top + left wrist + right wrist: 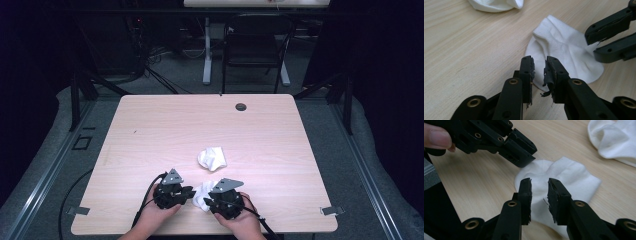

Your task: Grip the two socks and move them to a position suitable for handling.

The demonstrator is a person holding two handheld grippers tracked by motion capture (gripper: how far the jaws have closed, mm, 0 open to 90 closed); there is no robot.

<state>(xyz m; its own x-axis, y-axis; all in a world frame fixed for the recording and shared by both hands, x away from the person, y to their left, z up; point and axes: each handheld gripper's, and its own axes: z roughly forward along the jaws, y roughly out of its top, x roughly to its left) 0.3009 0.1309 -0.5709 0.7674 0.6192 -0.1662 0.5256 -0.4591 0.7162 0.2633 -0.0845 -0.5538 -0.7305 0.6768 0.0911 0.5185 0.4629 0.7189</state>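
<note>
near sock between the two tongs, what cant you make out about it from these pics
- High view: the near sock is largely covered by the right tongs and left tongs, so its outline is hidden.
- Left gripper view: its near edge lies behind the left tongs; whether the pads touch cloth cannot be told.
- Right gripper view: its lower part is hidden behind the right tongs.
- The far sock is cut off by the top edge in both gripper views.

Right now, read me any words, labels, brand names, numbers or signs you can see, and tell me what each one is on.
There are none to read.
The near sock and the far sock are plain white, with no print.
The left gripper and the right gripper are plain black; the table is bare wood grain.
Nothing on the dark background shelves is legible.
</note>
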